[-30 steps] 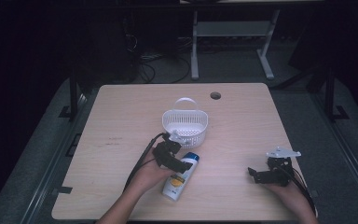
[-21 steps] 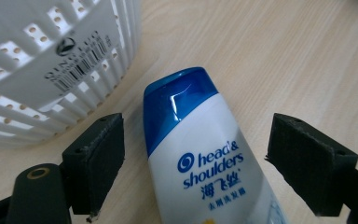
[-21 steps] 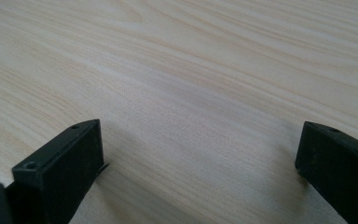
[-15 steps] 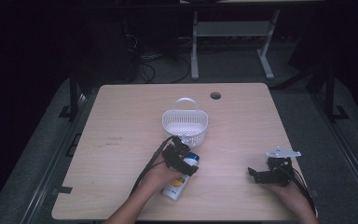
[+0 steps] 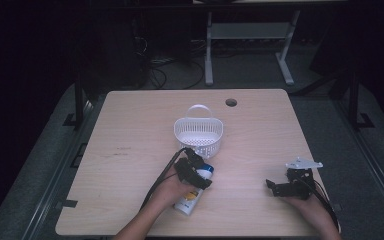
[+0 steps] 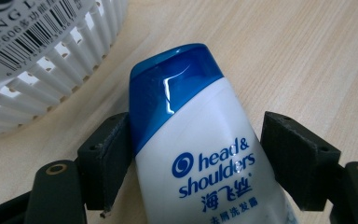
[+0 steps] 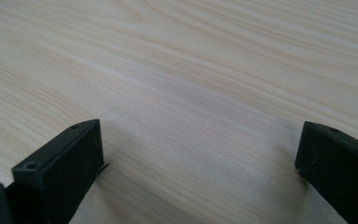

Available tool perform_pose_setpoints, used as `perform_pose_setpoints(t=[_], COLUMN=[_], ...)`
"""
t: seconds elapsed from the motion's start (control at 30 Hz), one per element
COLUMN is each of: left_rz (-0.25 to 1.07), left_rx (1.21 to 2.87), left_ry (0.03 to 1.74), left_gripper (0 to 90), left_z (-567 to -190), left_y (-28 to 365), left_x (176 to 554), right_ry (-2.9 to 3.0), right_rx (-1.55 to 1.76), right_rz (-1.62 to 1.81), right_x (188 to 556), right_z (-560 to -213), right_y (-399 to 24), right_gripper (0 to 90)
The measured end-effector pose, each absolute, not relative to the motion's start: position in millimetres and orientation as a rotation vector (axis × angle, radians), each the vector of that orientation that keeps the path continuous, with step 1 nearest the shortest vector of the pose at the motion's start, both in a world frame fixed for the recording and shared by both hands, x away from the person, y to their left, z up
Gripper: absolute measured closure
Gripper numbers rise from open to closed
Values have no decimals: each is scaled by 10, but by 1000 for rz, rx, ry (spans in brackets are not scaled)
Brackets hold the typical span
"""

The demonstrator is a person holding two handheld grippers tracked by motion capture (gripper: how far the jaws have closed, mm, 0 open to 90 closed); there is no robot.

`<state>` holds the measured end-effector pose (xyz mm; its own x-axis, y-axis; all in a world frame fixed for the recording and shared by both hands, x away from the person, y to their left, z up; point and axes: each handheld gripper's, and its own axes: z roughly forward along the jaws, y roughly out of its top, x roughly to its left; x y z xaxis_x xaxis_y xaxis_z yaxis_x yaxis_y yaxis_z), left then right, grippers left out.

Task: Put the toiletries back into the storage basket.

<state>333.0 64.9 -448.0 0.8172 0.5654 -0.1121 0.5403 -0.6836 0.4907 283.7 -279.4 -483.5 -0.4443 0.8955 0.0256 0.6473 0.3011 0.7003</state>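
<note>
A white shampoo bottle (image 6: pixel 200 154) with a blue cap is seen lying flat on the wooden table (image 5: pixel 130 135), its cap end pointing toward a white plastic basket (image 5: pixel 198 135) that stands just beside it near the middle of the tabletop. The left gripper (image 5: pixel 196 172) is placed over the bottle's upper part, with one jaw on each side of the bottle. In the left gripper view, the jaw on the left of that view is seen touching the bottle's side at the edge of the cap, while a narrow gap is left between the other jaw and the bottle, so the bottle is straddled but not clamped. These jaws have just been closing, with the bottle between them. The slatted wall of the basket, with a barcode label on it, is seen beyond the cap. The right gripper (image 5: pixel 280 189) is held well apart from the bottle, near the table's right edge, low over bare wood, with its jaws spread wide and nothing between them.
</note>
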Motion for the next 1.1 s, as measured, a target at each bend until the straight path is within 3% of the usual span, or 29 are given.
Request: perform_pose_setpoints(t=[1.1], left_rz=[140], left_rx=[2581], left_ry=[807], left_gripper=[323], left_z=[-4475], left_y=[538], left_x=[3303], right_ry=[2204], right_rx=[1382], right_rz=[922], right_x=[2837], right_z=[-4835], right_y=[-2794], right_gripper=[5])
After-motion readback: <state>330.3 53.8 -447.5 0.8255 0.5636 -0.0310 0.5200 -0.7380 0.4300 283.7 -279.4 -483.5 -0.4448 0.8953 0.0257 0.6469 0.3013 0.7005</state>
